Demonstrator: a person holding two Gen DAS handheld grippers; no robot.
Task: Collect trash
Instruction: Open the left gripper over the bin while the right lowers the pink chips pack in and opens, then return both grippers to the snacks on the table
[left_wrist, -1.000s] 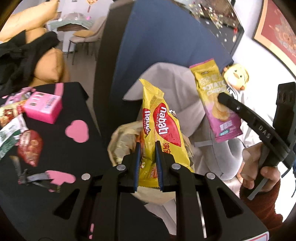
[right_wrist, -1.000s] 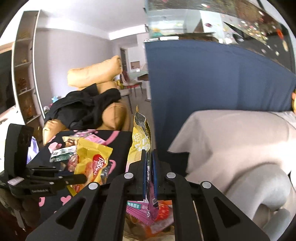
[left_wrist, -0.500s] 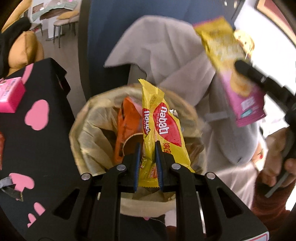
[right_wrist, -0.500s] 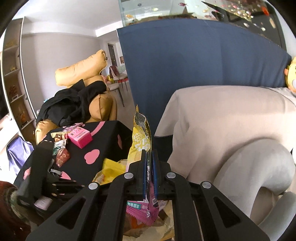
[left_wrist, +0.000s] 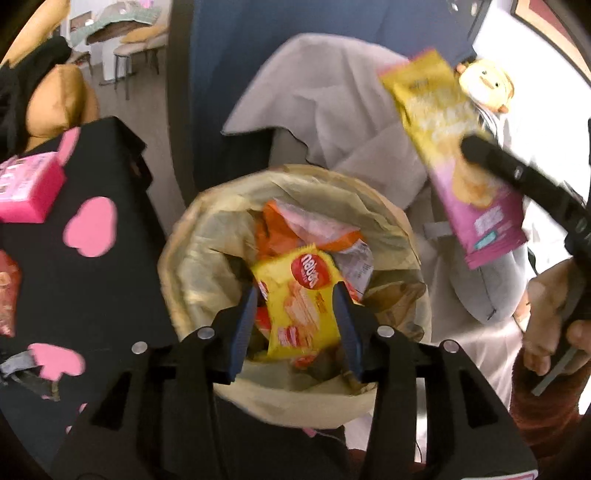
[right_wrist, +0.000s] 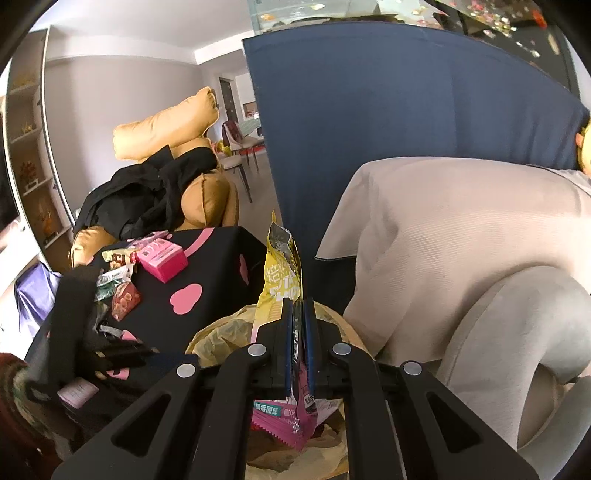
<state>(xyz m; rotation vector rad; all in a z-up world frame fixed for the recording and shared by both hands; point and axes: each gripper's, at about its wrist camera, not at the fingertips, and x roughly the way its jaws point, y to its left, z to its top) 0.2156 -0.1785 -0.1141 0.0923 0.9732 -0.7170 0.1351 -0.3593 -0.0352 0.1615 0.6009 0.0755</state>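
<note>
Above the lined trash bin (left_wrist: 192, 280), the left tool (left_wrist: 295, 317) stands spread wide, a yellow wafer wrapper (left_wrist: 301, 299) lying loose between its fingers atop the rubbish. The right tool (right_wrist: 299, 343) is pressed together on a yellow-and-pink chip packet (right_wrist: 282, 280), a light, crinkly, slippery film best pinched mid-body.

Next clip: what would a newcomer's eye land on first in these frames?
The yellow wafer packet lying in the lined trash bin, right between the wide-open fingers of the left gripper. Next, the yellow-and-pink chips bag pinched upright in the right gripper beside the bin. To the left, a pink box and more wrappers sit on the black table with pink hearts.
</note>
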